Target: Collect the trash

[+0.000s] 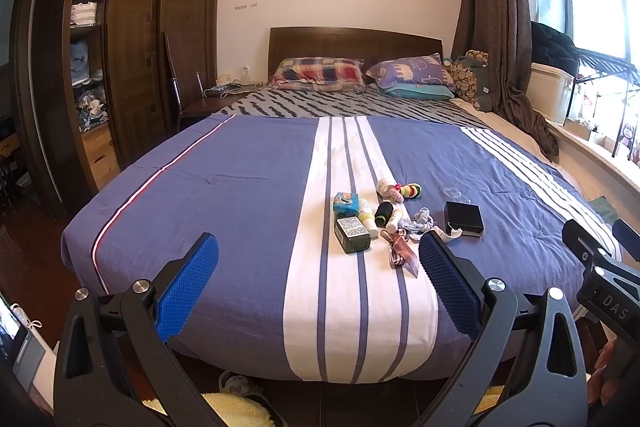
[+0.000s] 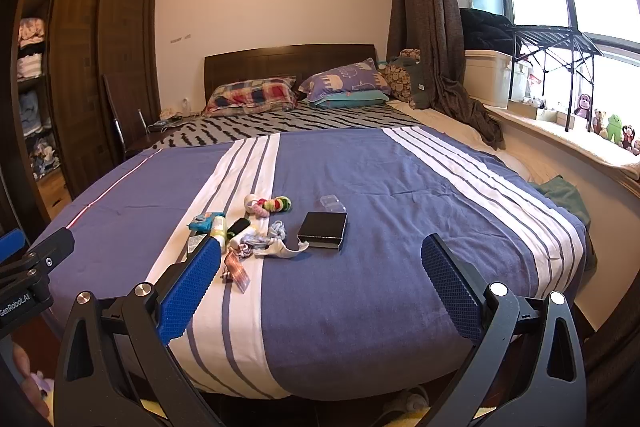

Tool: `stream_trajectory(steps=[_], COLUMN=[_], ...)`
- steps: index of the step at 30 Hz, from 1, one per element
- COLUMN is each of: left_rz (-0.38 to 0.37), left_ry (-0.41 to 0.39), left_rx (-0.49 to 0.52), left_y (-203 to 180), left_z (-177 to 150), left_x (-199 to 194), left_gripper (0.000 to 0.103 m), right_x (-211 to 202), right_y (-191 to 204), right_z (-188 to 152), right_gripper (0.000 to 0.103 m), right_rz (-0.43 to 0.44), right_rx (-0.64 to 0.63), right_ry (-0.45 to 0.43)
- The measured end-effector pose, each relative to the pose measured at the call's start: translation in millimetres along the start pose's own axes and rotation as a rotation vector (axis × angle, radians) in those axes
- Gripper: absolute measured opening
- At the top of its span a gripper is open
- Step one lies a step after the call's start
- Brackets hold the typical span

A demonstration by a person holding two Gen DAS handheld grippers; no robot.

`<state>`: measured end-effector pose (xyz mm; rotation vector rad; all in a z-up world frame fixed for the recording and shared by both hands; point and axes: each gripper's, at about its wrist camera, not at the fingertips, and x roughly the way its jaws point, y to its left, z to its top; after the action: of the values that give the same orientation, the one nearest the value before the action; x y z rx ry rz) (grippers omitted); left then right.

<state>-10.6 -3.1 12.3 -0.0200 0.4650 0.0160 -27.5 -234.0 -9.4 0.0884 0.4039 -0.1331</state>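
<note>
Bed (image 1: 240,187) w/ trash pile (image 1: 384,223) ahead of both open, empty jaws.

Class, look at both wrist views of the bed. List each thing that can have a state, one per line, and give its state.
Left tool: open, empty, above the bed's foot.
Right tool: open, empty.
Black box: closed, flat on the blue cover.
Clear plastic case: lying behind the black box; open or closed cannot be told.
Wardrobe: open, clothes showing.
Curtain: drawn aside.
</note>
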Motion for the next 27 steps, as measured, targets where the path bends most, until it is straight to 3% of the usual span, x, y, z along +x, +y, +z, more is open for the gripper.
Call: stream_trajectory(steps=[15, 27], left_rz=[0.015, 0.0], left_ry=[0.015, 0.076], left_rx=[-0.004, 0.017], left_y=[7, 5], left_z=[0, -9], left_x=[8, 56], left_gripper=[0.095, 0.095], right_x=[8, 51], right_y=[0, -12], right_z=[-2, -17], right_gripper=[0.1, 0.1], right_rz=[-0.008, -0.018], right_rx=[-0.003, 0.005], right_ry=[0.01, 0.074])
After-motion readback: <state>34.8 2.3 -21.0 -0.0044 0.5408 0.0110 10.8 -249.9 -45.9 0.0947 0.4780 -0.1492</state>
